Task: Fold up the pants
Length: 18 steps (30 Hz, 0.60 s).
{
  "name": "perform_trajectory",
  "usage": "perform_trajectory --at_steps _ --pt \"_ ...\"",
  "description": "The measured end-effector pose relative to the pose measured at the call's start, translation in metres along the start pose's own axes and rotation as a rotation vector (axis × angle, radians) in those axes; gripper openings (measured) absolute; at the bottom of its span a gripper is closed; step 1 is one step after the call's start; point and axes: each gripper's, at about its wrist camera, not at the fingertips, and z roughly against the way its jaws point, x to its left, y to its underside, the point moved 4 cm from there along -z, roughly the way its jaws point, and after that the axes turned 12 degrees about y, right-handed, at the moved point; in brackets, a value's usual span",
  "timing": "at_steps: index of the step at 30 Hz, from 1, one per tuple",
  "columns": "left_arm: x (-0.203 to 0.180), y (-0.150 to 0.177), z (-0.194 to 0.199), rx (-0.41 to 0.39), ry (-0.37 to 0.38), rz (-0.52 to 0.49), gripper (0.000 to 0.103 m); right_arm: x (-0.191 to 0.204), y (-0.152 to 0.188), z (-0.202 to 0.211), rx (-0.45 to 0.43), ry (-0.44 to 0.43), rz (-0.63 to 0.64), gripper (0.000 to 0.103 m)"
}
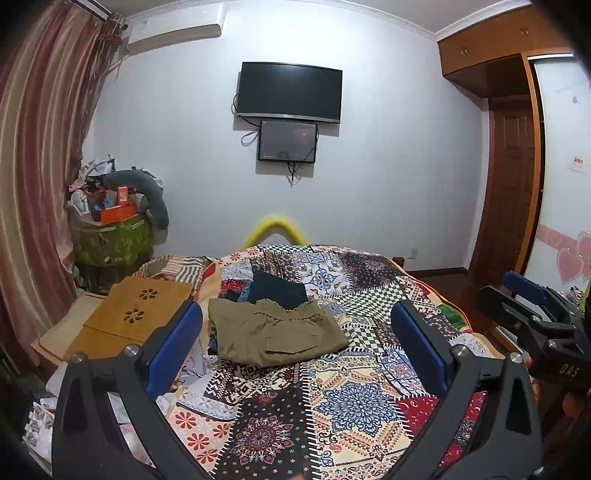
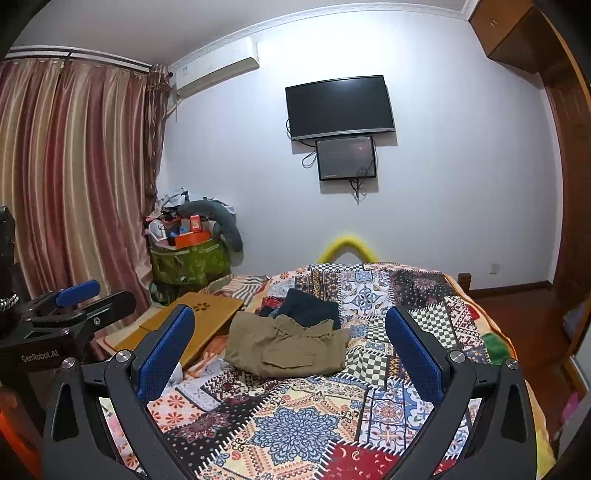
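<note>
- 2 grippers: left gripper (image 1: pixel 295 332), right gripper (image 2: pixel 290 339), both w/ jaws spread wide
- 1 pr khaki pants (image 1: pixel 273 332), folded
- 1 dark garment (image 1: pixel 277 288) behind it
- 2 wall screens: TV (image 1: pixel 290 92) + smaller monitor (image 1: pixel 288 140)
- 1 AC unit (image 1: pixel 173 33)
- 1 patchwork quilt (image 1: pixel 351 398)
- 1 wooden lap desk (image 1: pixel 125 317)
- 1 green basket (image 1: pixel 110 240)

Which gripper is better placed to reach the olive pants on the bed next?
Neither clearly. The olive pants lie folded ahead of both; left gripper and right gripper hover open, jaws empty.
</note>
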Motion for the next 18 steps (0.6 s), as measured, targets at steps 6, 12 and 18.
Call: perform_trajectory --at_steps 6,12,18 --pt "-0.0037 0.0004 -0.0021 0.001 0.005 -0.011 0.103 -0.0009 0.0008 0.0007 -0.004 0.007 -0.007 0.102" --pt "-0.0071 0.0014 -0.0038 0.006 0.013 -0.018 0.103 -0.0013 0.0007 0.0008 -0.005 0.010 -0.007 0.102" --pt "-0.0085 0.0013 -0.0060 0.006 0.015 -0.023 0.103 -0.0021 0.0002 -0.0003 0.001 0.009 -0.008 0.102"
